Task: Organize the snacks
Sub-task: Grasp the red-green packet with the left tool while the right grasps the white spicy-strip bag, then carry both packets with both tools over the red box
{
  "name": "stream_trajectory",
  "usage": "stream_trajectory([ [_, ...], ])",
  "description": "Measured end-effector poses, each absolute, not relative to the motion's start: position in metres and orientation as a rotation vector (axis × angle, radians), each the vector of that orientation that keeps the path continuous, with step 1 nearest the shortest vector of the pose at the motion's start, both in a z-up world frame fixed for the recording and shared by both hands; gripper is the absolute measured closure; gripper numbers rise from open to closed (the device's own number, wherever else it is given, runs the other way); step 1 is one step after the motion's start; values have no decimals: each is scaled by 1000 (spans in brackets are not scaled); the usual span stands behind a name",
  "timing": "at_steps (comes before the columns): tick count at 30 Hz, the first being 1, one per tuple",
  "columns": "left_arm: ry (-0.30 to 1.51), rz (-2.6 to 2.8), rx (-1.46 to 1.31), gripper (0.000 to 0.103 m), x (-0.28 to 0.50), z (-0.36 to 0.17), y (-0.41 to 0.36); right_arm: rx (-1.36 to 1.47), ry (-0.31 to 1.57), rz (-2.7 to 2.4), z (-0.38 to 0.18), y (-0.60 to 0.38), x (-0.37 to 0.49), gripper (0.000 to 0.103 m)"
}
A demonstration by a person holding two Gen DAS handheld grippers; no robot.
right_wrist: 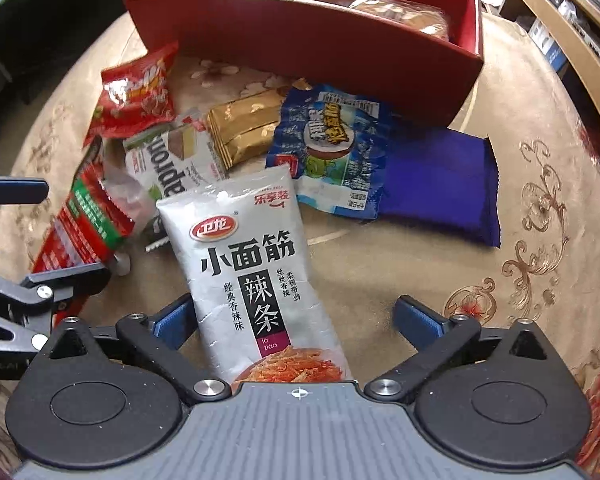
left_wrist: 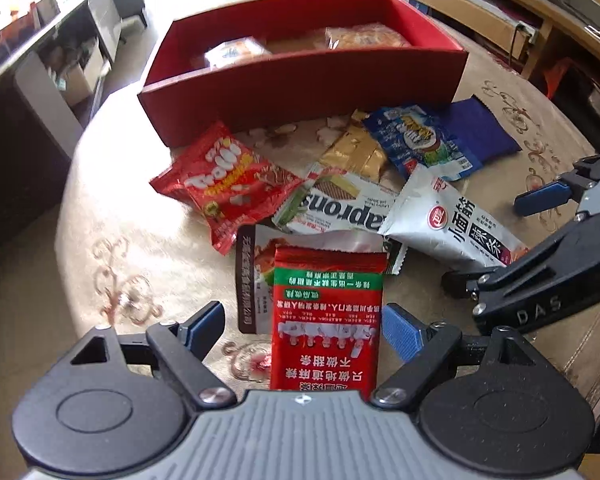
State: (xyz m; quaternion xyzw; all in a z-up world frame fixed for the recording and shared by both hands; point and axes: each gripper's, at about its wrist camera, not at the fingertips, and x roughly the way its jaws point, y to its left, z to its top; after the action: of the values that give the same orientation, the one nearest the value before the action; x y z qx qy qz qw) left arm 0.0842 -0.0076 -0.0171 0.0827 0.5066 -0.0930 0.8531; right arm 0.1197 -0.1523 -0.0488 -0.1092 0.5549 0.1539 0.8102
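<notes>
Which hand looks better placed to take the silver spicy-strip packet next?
Right, probably. The right claw is open and already straddles the silver packet, which points toward the red box. The left claw straddles the red-and-green packet instead.

A silver snack packet (right_wrist: pixel 260 280) lies flat between the right fingers (right_wrist: pixel 418 322); a red packet (left_wrist: pixel 326 320) lies between the left fingers (left_wrist: pixel 400 330).

We look steeply down from each wrist, close over the table (left_wrist: pixel 112 208). Both views share the snack pile (right_wrist: pixel 236 132) and, farther off, the red box (left_wrist: pixel 300 88).
</notes>
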Motion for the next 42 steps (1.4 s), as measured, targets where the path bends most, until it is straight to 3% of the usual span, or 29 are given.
stream_trajectory([
  [3,1079,-188,169,20,84,-21,-9,-274,1160,300,-48,-149,115,6],
  [7,1130,-158,178,19,85,-37,-15,-294,1135,340,-40,-145,107,35],
  [11,1145,-135,116,20,90,-38,-10,-296,1136,331,-34,-142,106,45],
  [13,1143,-123,78,33,90,-36,-7,-284,1136,331,-30,-142,106,47],
  [14,1134,-120,74,49,90,-33,-7,-279,1135,333,-29,-143,106,48],
  [15,1128,-117,72,51,89,-32,-7,-273,1133,334,-28,-143,106,49],
  [26,1085,-106,23,57,89,-18,-8,-235,1110,333,-17,-151,109,56],
  [42,1001,-123,-59,57,104,10,-6,-201,1042,308,2,-150,119,57],
])
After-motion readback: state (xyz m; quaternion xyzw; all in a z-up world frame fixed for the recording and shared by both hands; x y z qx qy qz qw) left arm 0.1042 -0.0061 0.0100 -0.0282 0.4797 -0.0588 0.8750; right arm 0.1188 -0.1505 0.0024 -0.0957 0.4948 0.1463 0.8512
